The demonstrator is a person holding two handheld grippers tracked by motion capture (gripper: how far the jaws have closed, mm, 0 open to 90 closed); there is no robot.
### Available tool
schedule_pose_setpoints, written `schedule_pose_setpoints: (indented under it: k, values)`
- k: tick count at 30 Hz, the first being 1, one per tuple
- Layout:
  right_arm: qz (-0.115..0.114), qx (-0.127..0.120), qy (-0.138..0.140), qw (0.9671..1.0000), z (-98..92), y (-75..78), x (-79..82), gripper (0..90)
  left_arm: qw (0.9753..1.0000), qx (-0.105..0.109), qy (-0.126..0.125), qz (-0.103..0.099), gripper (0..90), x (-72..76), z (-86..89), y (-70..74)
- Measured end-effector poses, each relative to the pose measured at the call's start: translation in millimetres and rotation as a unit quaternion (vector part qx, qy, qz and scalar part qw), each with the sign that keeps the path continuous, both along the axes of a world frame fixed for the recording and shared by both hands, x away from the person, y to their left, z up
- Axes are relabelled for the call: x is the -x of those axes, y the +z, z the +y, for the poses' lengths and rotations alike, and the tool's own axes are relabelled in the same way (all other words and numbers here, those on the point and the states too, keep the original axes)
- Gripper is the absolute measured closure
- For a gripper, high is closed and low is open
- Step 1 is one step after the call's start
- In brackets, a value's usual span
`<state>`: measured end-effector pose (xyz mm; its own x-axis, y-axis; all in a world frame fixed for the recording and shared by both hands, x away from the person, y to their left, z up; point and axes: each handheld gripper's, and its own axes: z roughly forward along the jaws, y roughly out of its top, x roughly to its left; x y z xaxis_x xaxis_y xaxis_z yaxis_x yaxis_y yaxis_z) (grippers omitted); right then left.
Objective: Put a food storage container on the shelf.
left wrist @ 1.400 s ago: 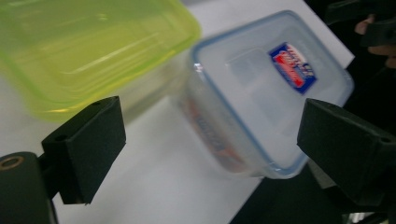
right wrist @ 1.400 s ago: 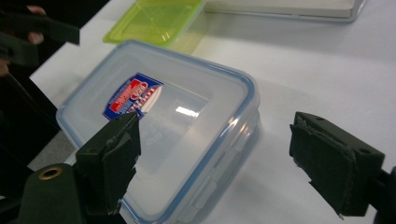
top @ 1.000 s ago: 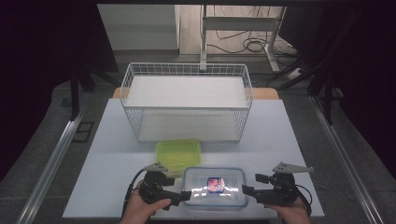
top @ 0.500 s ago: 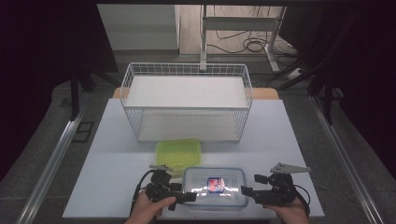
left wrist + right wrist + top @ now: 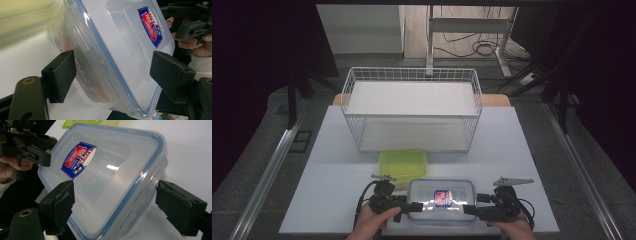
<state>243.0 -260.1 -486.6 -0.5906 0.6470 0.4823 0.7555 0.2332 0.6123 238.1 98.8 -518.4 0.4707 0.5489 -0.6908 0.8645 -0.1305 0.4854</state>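
A clear plastic container (image 5: 441, 200) with a blue-rimmed lid and a red-and-blue label lies near the table's front edge. My left gripper (image 5: 413, 206) stands at its left end and my right gripper (image 5: 469, 210) at its right end. In the left gripper view the container (image 5: 117, 50) sits between the spread jaws of the left gripper (image 5: 112, 75), with a gap at the right pad (image 5: 172, 75). In the right gripper view the container (image 5: 105, 177) lies between the wide-apart jaws of the right gripper (image 5: 120, 207). Both grippers are open.
A yellow-green lidded box (image 5: 403, 164) lies just behind the container. Behind that stands a white wire basket (image 5: 412, 107) at the table's middle back. The table's front edge (image 5: 422, 233) runs right below the hands.
My left gripper has slid right, bringing its jaws around the container's left end. The right gripper has edged slightly inward. The container has stayed in place.
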Motion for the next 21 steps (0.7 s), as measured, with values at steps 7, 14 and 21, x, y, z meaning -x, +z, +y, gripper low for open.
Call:
schedule_pose_setpoints:
  k: [7, 14, 21]
  values:
    - [0.030, -0.009, -0.017, 0.9994, -2.1, -9.5, -4.8, 16.1, 1.0000, -0.002, 0.002, -0.007, 25.5, 0.5, 1.9, 2.2]
    - [0.060, -0.032, -0.017, 0.9975, 0.4, -13.9, -7.5, 18.4, 0.9999, -0.003, 0.006, -0.012, 28.6, 1.0, 3.0, 3.7]
    - [0.077, -0.040, -0.026, 0.9959, -2.6, -13.2, -8.3, 24.3, 0.9999, -0.001, 0.004, -0.011, 29.8, 0.4, 4.1, 3.7]
